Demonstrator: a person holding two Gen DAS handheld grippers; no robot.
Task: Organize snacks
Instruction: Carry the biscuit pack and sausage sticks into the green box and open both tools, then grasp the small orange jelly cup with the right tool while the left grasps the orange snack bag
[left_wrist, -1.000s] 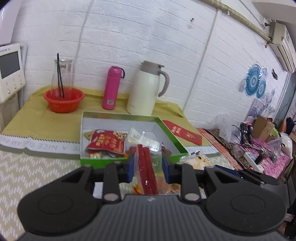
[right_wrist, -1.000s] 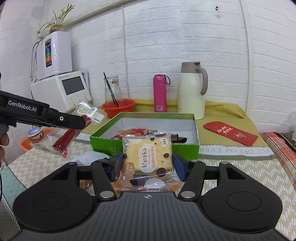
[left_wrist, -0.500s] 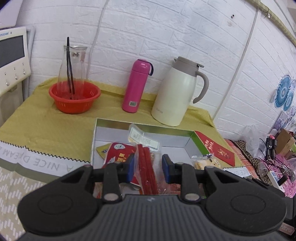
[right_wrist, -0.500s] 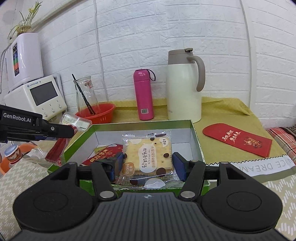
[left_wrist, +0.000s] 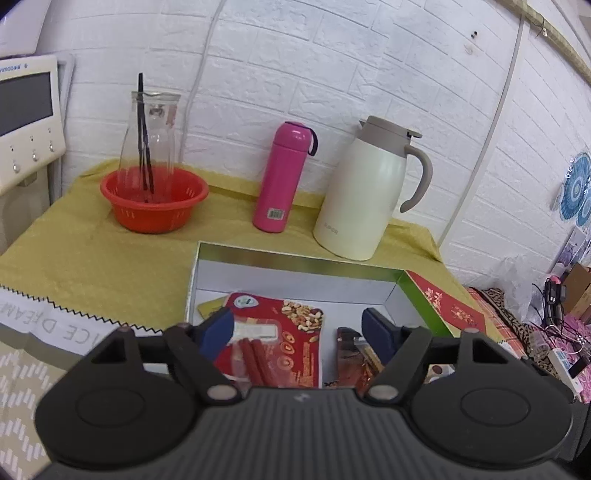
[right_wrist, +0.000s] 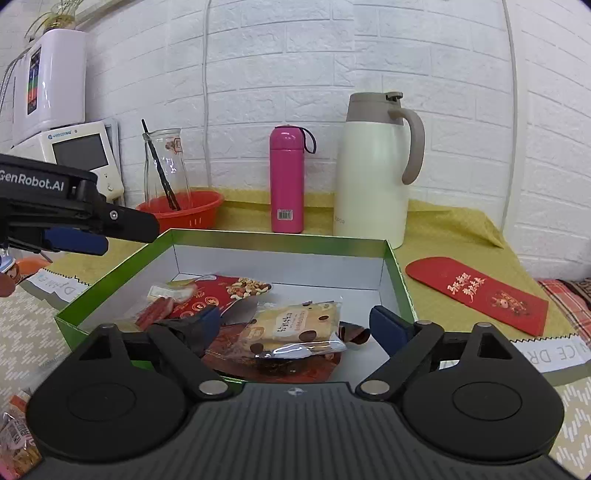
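Fingers of both grippers, left (left_wrist: 299, 332) and right (right_wrist: 295, 325), have just opened wide, dropping clear-wrapped sausage sticks (left_wrist: 255, 354) and biscuit packet (right_wrist: 295, 326) below them into the green cardboard box (right_wrist: 402, 291); next, withdraw for more snacks.

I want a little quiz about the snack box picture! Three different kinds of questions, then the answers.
1. True or false: the cracker packet lies inside the green box.
2. What colour is the bottle beside the white jug?
3. The right gripper is: A) open, B) squeezing the cracker packet.

Key: 1 true; 2 pink; 3 A.
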